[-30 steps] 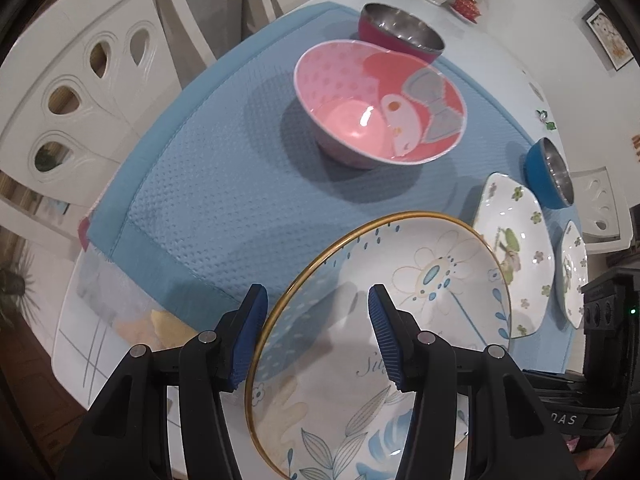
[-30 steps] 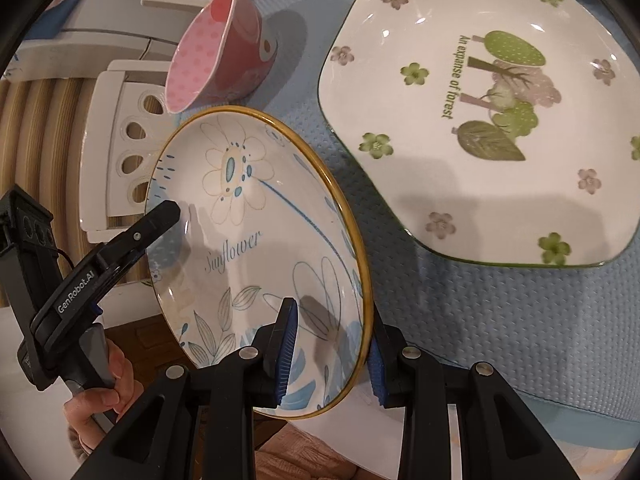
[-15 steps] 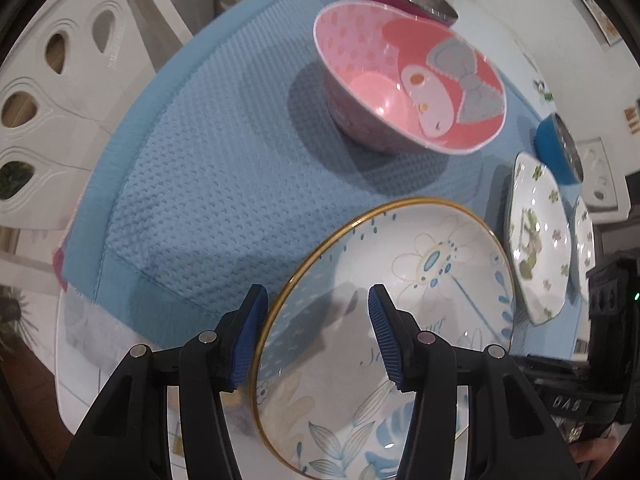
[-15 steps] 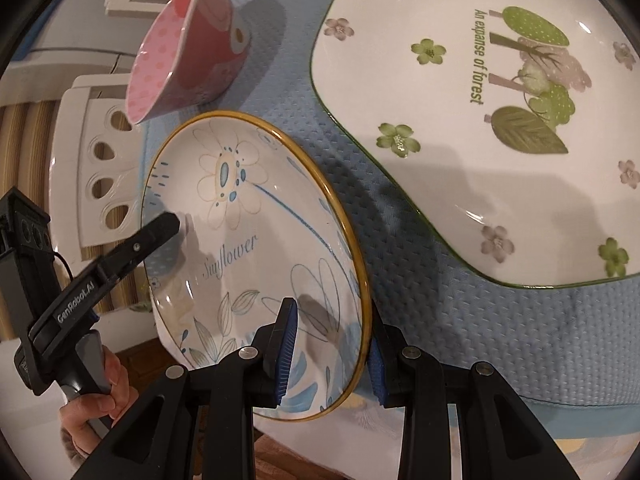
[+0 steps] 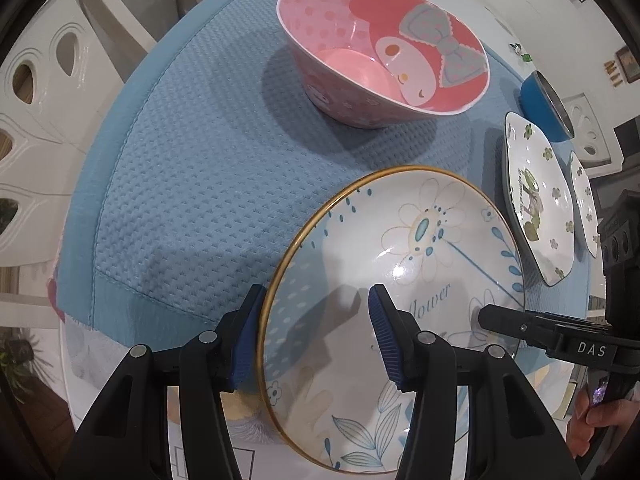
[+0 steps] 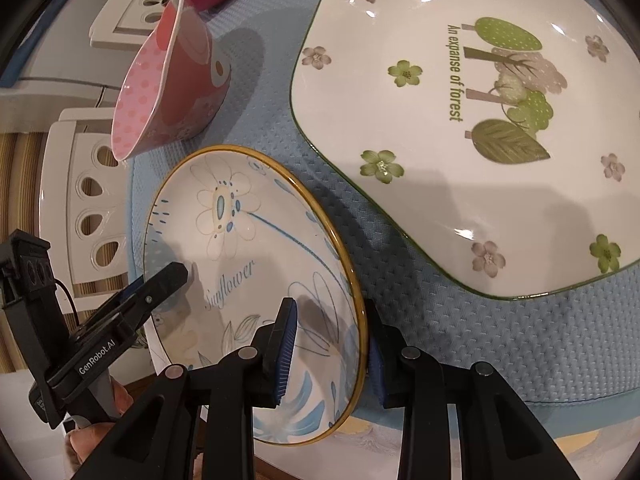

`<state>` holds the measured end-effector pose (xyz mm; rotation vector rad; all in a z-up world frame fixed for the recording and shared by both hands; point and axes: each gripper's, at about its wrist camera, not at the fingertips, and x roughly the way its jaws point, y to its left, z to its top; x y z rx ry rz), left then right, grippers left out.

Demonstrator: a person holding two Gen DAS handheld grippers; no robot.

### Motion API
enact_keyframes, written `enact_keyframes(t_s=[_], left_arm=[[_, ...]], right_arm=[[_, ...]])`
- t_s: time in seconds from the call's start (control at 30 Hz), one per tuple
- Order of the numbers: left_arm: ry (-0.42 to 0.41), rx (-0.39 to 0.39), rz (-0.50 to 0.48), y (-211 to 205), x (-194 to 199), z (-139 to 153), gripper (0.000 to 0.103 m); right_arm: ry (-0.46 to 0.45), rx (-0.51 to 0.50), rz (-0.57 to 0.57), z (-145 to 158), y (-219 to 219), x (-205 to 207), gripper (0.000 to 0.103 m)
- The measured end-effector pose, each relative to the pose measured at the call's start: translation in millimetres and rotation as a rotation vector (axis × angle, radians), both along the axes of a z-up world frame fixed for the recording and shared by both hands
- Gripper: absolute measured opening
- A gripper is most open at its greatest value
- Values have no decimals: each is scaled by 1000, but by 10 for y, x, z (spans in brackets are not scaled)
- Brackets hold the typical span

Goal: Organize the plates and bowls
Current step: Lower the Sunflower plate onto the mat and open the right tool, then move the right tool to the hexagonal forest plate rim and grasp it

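At the mat's near edge, the sunflower plate [image 5: 400,288] was held at both rims: the left gripper [image 5: 316,336] straddled its nine o'clock rim and the right gripper [image 6: 328,344] pinched its three o'clock rim. A pink bowl [image 5: 384,60] stood at twelve o'clock, a forest plate [image 6: 480,120] at two o'clock on the blue mat [image 5: 192,184].

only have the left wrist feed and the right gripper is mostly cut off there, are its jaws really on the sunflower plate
Observer: Yes. The right gripper straddles the gold rim of the sunflower plate, one jaw inside and one outside.
Operator: whats just past that rim
Observer: The forest plate, flat on the blue mat, with a strip of mat between the two plates.
Operator: and my left gripper
Observer: The left gripper has one finger on the plate's face beside the word Sunflower, the other beneath.
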<state>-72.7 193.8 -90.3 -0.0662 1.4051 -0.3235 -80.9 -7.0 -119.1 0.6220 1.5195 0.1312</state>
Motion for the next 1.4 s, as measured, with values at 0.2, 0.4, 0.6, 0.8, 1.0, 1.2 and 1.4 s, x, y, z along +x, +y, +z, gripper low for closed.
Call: enact_keyframes(t_s=[0.2,0.4,0.6,0.8,1.0,1.2,1.4], left_arm=[[3,23,5,-51,3,-5,49],[15,61,63,-34,-72,12,49],[6,135,105,-49,-290,103,49],[6,187,183,-83,-406,277,51],[-4,166,193,-315,-383,494,70],[-23,138,124,-852,-262,666,80],[-31,116,15,-1466,-82,680,80]], right_arm=[[-11,18,5,-13,-34,-18,32],[4,68,59,-16,-220,-76,32],[31,58,164,38,-426,-183,32],[23,48,232,158,-725,-257,44],[-8,94,211,330,-1045,-257,51],[-57,77,206,576,-1323,-238,55],[-95,43,138,654,-1638,-209,69]])
